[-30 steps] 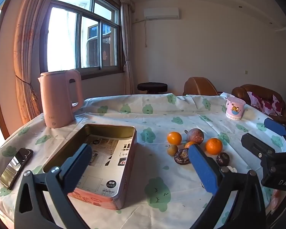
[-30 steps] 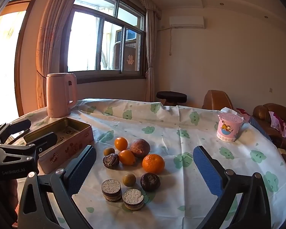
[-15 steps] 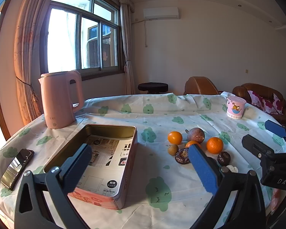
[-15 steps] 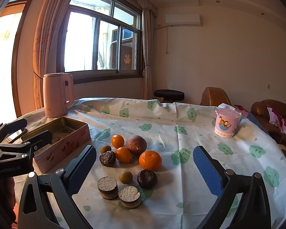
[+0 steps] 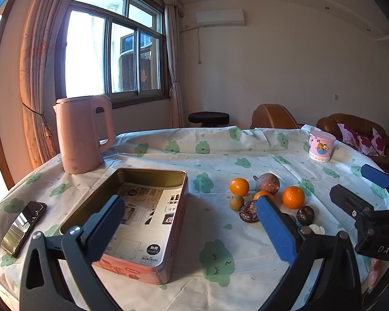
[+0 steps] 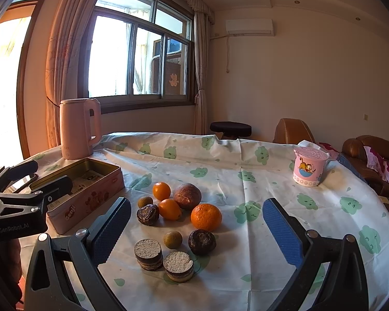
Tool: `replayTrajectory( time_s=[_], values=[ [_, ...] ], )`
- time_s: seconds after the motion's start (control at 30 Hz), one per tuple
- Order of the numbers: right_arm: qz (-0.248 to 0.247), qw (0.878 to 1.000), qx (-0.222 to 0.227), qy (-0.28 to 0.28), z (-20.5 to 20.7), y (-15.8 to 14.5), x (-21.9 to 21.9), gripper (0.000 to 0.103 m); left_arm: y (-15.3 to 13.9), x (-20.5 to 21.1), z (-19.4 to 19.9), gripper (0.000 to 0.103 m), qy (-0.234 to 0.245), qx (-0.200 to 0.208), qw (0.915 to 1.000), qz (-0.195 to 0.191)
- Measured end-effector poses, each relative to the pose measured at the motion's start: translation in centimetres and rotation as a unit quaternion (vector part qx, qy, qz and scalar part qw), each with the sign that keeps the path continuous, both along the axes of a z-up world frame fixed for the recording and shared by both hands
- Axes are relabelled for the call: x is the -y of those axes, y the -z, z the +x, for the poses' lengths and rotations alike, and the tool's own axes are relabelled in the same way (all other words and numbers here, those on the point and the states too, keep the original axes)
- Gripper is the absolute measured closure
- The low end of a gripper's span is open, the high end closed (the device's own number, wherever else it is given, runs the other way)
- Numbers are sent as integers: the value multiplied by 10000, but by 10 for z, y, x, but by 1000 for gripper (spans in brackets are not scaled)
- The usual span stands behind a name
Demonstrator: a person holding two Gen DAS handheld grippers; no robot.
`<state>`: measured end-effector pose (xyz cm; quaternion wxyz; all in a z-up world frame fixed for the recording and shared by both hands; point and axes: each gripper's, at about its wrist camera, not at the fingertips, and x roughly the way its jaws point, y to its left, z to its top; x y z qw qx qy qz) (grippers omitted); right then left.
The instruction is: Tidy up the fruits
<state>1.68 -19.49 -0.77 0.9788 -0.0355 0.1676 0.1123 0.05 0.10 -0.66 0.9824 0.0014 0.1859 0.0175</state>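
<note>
Nothing picked yet: my right gripper (image 6: 194,229) and left gripper (image 5: 192,226) hang with jaws wide, empty. Next I drop the right onto an orange (image 6: 206,217), then carry it to the tin (image 5: 132,215).

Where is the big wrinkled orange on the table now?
In the right wrist view, the big orange lies mid-table, right of the small orange and just in front of the brown round fruit.

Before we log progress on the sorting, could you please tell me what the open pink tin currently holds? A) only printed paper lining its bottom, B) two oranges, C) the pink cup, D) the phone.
A: the open pink tin shows only a printed paper sheet on its bottom, while the oranges and other fruit lie on the tablecloth beside it.
</note>
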Motion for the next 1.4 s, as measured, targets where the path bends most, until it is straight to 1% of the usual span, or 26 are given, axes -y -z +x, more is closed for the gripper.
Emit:
replayTrajectory(
  time_s=[1.03, 1.4],
  values=[
    [-53, 10000, -18, -40, 0, 3, -6, 1, 1, -1, 0, 0, -2, -8, 10000, 4],
    [-43, 10000, -45, -27, 1, 5, -5, 1, 9, -7, -1, 0, 1, -37, 10000, -1]
  ],
)
